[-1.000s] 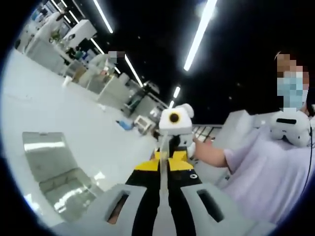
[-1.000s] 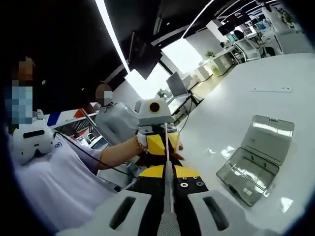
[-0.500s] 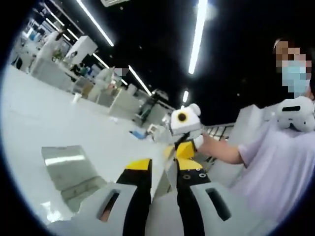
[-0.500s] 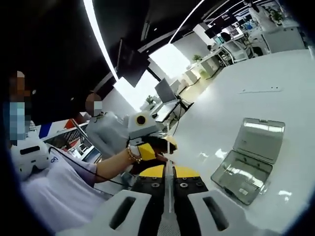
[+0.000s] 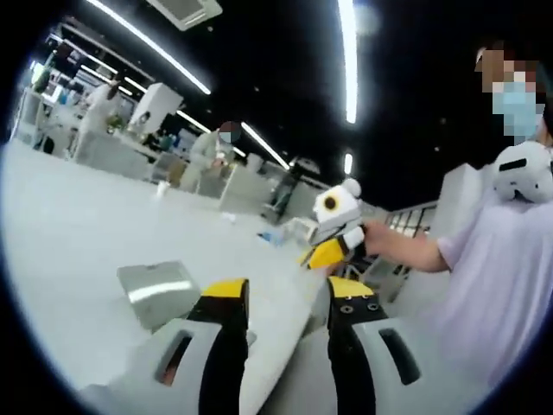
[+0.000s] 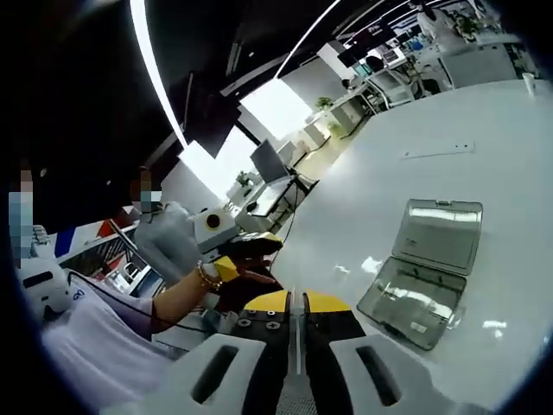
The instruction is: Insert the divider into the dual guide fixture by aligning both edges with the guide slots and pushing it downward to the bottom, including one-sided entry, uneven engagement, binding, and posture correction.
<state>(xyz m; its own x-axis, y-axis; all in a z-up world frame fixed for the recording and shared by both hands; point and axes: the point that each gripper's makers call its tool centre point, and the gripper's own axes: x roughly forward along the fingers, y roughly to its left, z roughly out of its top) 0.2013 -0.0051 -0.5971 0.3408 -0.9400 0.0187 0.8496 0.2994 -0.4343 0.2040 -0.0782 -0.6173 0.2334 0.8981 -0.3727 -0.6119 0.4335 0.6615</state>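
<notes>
The right gripper (image 6: 295, 304) has its yellow-tipped black fingers (image 6: 327, 303) closed on a thin, clear, flat divider plate (image 6: 296, 335), seen edge-on as a pale line running between them. Holding the plate by one edge, upright in line with the fingers, leaves the opposite edges free for the guide slots.

The left gripper (image 5: 285, 298) has its fingers (image 5: 226, 290) spread wide and holds nothing. A pale plate edge, probably the divider, runs up between them but touches neither.

The hinged, clear plastic case (image 6: 428, 270) lies open on the glossy white bench (image 6: 415, 164), lid tilted back, and appears to be the fixture. From the right gripper it sits ahead and off to the right, well apart, so the divider is not yet over it. In the left gripper view the case (image 5: 164, 292) lies just beyond the left finger.

I judge the insertion not begun: the plate must first be carried over the case and squared to both slots, with the free left gripper available to steady or correct a tilt.
</notes>
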